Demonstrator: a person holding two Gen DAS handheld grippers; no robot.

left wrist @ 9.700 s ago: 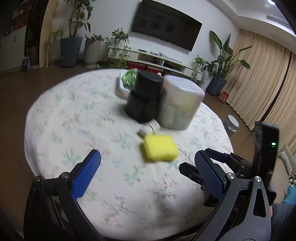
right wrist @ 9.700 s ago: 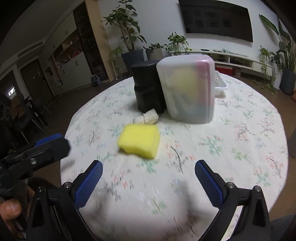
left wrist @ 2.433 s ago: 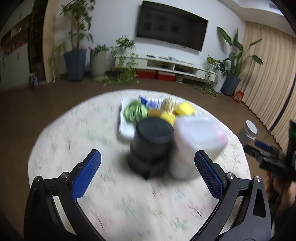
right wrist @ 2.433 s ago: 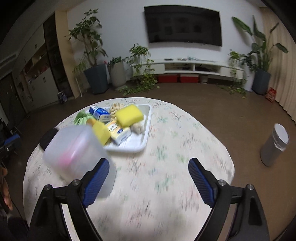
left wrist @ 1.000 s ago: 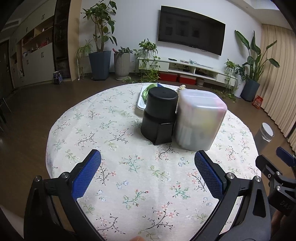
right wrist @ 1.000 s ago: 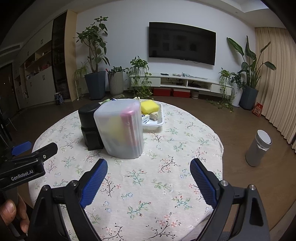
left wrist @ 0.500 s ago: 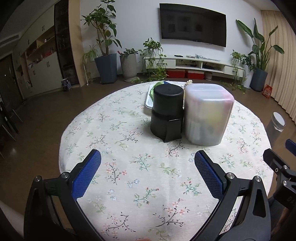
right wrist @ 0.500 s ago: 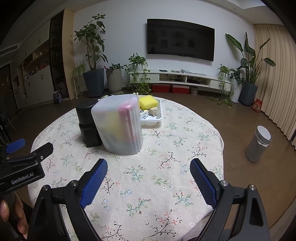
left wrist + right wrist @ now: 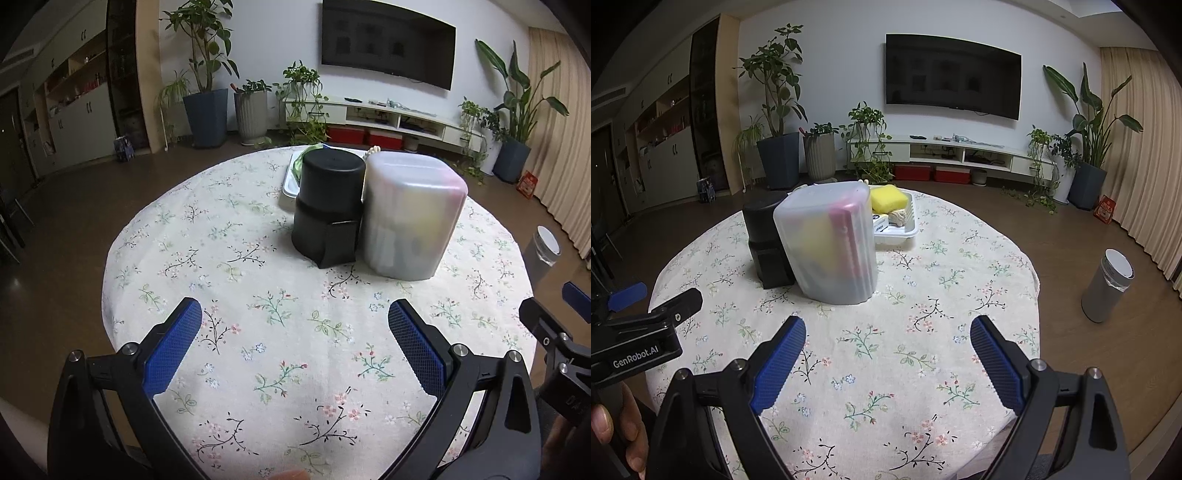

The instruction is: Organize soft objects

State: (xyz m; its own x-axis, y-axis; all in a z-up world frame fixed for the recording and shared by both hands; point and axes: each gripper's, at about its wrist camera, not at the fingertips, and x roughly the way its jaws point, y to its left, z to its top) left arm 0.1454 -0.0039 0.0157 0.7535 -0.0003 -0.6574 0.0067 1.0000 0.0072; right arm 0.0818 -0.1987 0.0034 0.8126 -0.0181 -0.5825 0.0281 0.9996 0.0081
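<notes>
Floral cloth covers the round worktop (image 9: 229, 236); a dark television (image 9: 953, 75) hangs beyond. Left tool (image 9: 295, 341) and right tool (image 9: 888, 350) gape wide, holding nothing.

Ahead of my right gripper (image 9: 888, 354) a tub (image 9: 827, 243) stands on the table (image 9: 960, 280), with a canister (image 9: 764, 236) touching its left side. Behind both sits a tray (image 9: 901, 230) holding a sponge (image 9: 888, 199). My left gripper (image 9: 295, 343) faces the same pair, canister (image 9: 328, 206) left, tub (image 9: 410, 214) right. A bin (image 9: 1108, 284) stands on the floor, well off to my right.
</notes>
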